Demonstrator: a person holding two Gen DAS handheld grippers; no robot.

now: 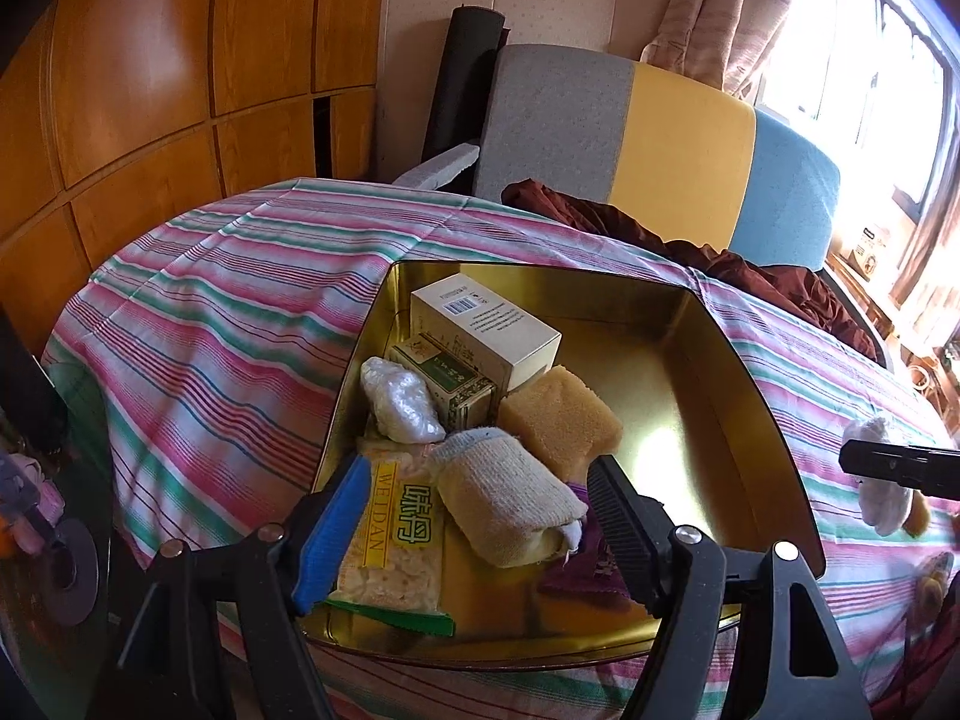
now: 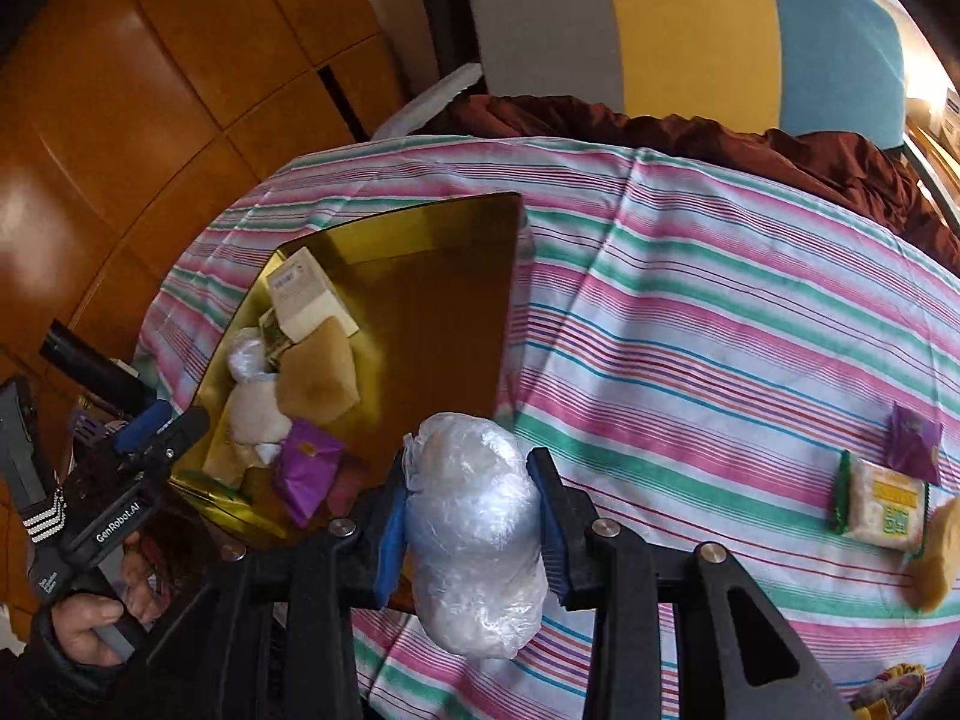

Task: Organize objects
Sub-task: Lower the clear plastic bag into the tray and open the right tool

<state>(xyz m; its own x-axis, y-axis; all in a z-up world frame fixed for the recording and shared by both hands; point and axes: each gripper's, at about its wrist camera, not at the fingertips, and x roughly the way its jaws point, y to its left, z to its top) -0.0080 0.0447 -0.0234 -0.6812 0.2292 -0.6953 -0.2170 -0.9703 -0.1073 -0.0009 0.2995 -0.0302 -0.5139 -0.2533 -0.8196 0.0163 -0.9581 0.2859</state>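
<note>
Right tool (image 2: 474, 531) clenched on clear plastic bundle (image 2: 474, 522), over striped cloth (image 2: 690, 324) at tin's (image 2: 420, 228) 4 o'clock. Left tool (image 1: 480, 516) released, jaws wide over tin contents: rolled sock (image 1: 510, 495), sponge (image 1: 561, 420), "WEIDAN" snack pkt (image 1: 390, 540), white box (image 1: 486, 324). "GenRobot.AI" on left tool body.

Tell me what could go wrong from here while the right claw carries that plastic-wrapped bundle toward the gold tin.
1. The right claw pinches the plastic-wrapped bundle only across its middle; the slick film could slip out above the striped cloth.
2. The left claw hangs open over the near end of the gold tin, so the two claws could collide there.
3. That near end is crowded by the sock roll and sponge; a drop there might bounce out.
</note>
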